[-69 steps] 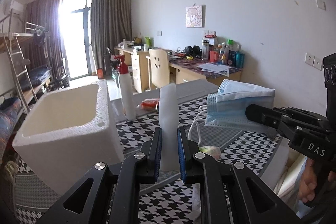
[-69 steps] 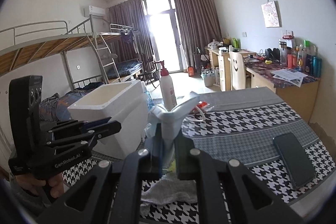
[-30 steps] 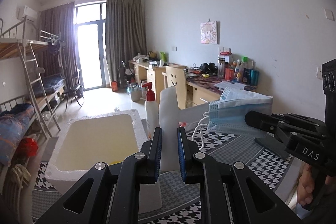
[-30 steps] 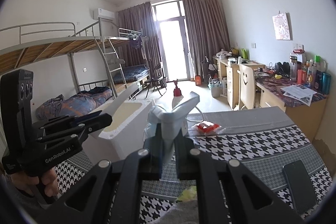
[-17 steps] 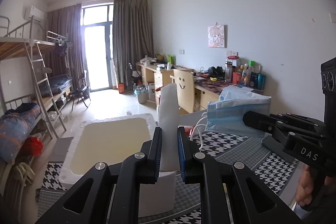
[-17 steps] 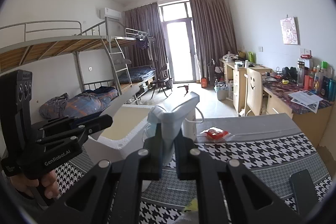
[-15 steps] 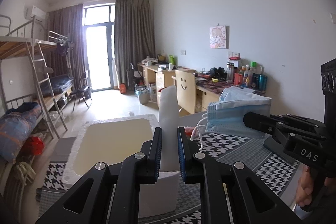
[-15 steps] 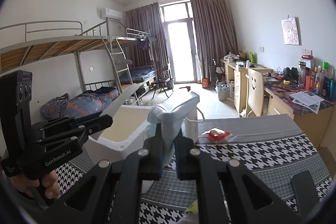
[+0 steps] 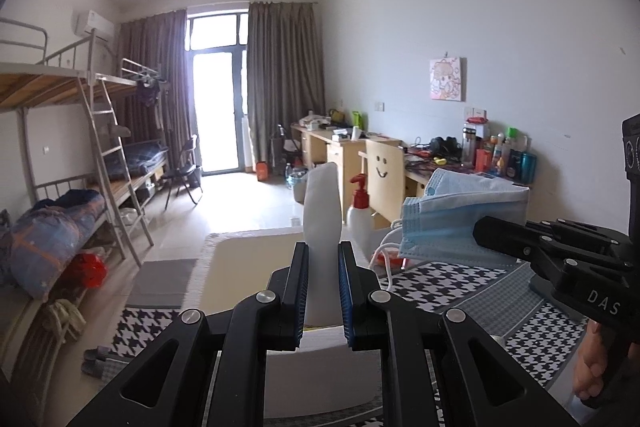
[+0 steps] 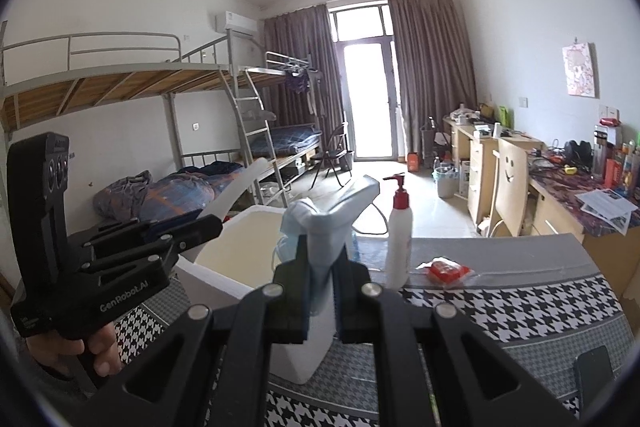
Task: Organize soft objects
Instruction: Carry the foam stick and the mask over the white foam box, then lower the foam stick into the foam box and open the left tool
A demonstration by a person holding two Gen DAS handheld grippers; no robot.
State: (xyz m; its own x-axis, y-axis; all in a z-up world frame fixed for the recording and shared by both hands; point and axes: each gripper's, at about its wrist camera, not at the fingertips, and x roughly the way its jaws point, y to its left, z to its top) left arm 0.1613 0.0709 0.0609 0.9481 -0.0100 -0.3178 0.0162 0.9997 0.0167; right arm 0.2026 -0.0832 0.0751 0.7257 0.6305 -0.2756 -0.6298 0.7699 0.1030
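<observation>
Both tongs are clamped, left tongs on a white foam strip and right tongs on blue face masks, carried over the foam box; next, lower and release inside.

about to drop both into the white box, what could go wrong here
1. The right tongs pinch only a corner of the mask; its ear loops dangle and might snag the pump bottle.
2. The foam strip in the left tongs sticks up unsupported; released over the box rim, it could tip outside.
</observation>
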